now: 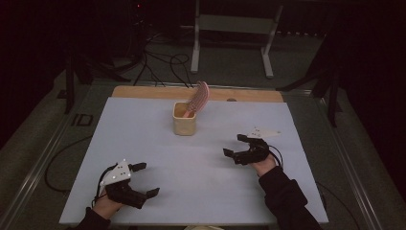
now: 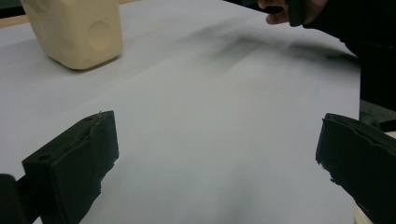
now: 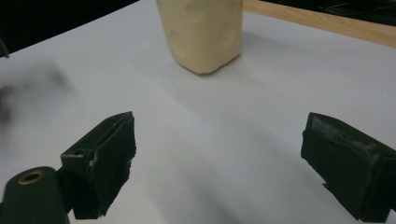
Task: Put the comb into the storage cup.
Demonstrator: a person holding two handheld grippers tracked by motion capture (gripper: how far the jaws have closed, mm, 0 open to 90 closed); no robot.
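A cream square cup (image 1: 185,120) stands upright at the far middle of the white sheet (image 1: 143,143), with a pink hairbrush (image 1: 199,98) leaning out of it to the right. My left gripper (image 1: 145,180) rests near the front left edge, jaws wide apart with nothing between them. My right gripper (image 1: 234,145) sits at the right of the sheet, also open and empty, pointing left. In the left gripper view the cup (image 2: 77,30) is far off at the upper left. The cup (image 3: 201,32) stands ahead of the jaws in the right gripper view.
A wooden table edge (image 1: 143,91) runs behind the sheet. Beyond it on the floor lie black cables (image 1: 163,64) and a white metal stand (image 1: 234,33). In the left gripper view, the other hand (image 2: 285,11) shows at the top right.
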